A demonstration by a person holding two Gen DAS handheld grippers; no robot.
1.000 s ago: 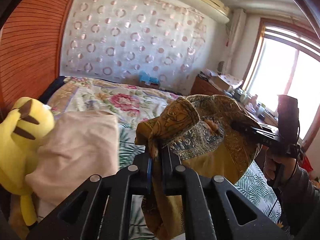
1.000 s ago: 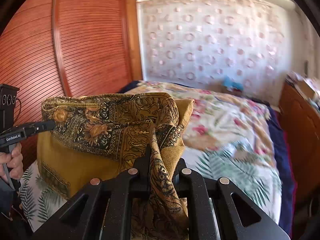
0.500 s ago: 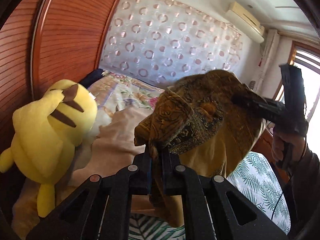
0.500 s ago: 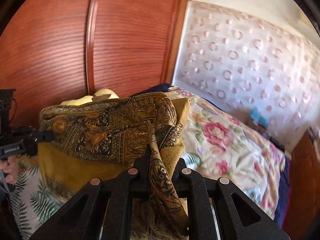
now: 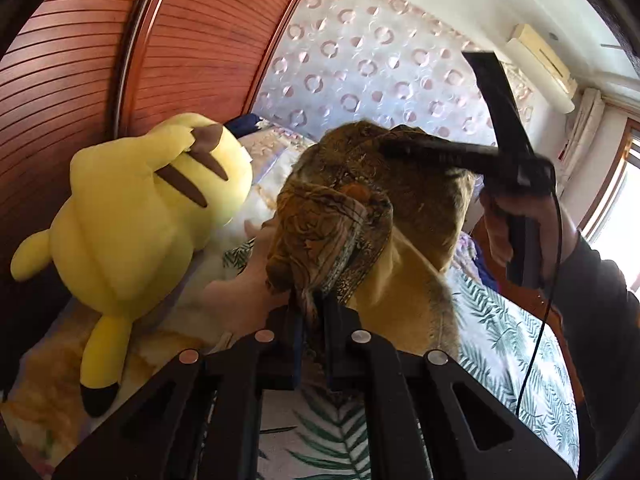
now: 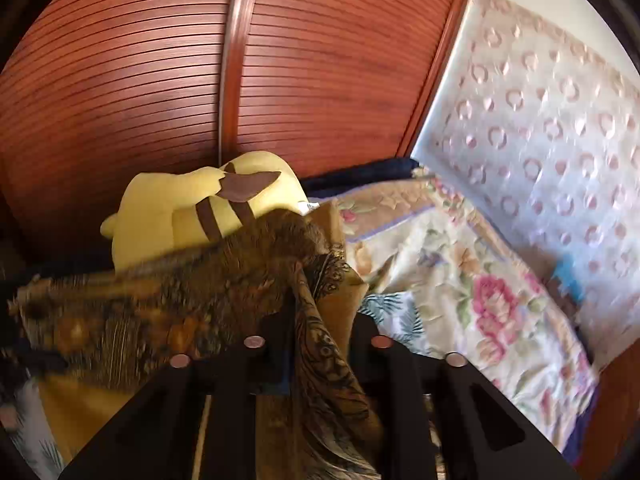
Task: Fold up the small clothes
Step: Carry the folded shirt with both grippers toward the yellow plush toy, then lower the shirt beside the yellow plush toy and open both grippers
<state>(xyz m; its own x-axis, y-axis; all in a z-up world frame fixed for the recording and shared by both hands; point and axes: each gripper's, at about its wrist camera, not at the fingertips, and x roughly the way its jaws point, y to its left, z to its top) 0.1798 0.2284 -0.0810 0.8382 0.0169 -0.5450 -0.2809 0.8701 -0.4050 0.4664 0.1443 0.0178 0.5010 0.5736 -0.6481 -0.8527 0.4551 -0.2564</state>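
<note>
The patterned ochre garment (image 5: 352, 216) is off the bed (image 5: 504, 344), slung in the air between our two grippers, bunched at both held ends with the plain yellow inner side sagging below. We're mid-carry: we read it as already folded or half-folded and on its way toward the corner pile, where a beige cloth (image 5: 240, 300) lies beside the yellow plush toy (image 5: 132, 220) against the wooden slatted wardrobe door (image 5: 80, 60). Left gripper (image 5: 310, 320): fingers clenched tight on a twisted wad of the fabric, which runs straight down into the narrow gap. Right gripper (image 6: 320, 336): jaws are opening now; a strip of the cloth hangs between them, visible gap on the right side, so we judge the pads are letting go rather than pinching. In the left wrist view the right gripper shows as a dark bar over the top edge of the garment, held by a hand (image 5: 508, 224) in a dark sleeve. The right wrist view is motion-blurred on its left part, so the exact contact on the left pad we cannot tell. Floral quilt (image 6: 460, 280) and quilted wall panel (image 6: 540, 128) lie beyond, clear of the work. Next move, as we see it: lower the left end onto the pile or the bed before that side releases, otherwise the freed end will swing and undo the fold. Once down, flatten and square the edges.
</note>
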